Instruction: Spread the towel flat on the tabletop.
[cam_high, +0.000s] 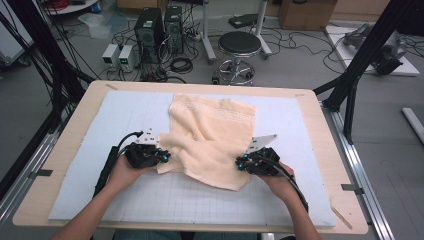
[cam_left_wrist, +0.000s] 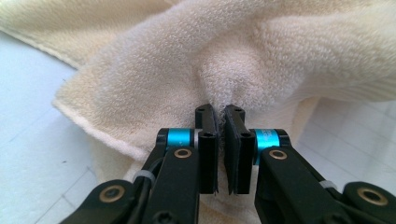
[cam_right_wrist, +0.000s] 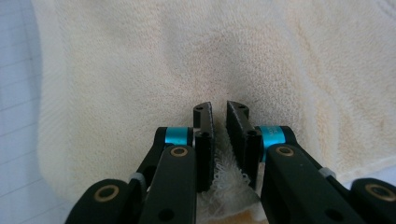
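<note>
Lab floor with stool (cam_high: 239, 46), computer towers (cam_high: 159, 31) at top of high view. Wooden table (cam_high: 320, 130) below, pale grid mat (cam_high: 190, 197) on it. Cream towel (cam_high: 212, 137) rumpled at frame centre. Left gripper (cam_high: 164, 156) at towel's left edge, jaws pinched on fold of cloth. Right gripper (cam_high: 241, 163) at towel's right edge, jaws narrow, clamping towel edge.

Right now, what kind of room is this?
Probably a research lab: black desktop computer towers and tangled cables on the floor, a round black stool, and a cream terry towel on a wooden worktable.
</note>
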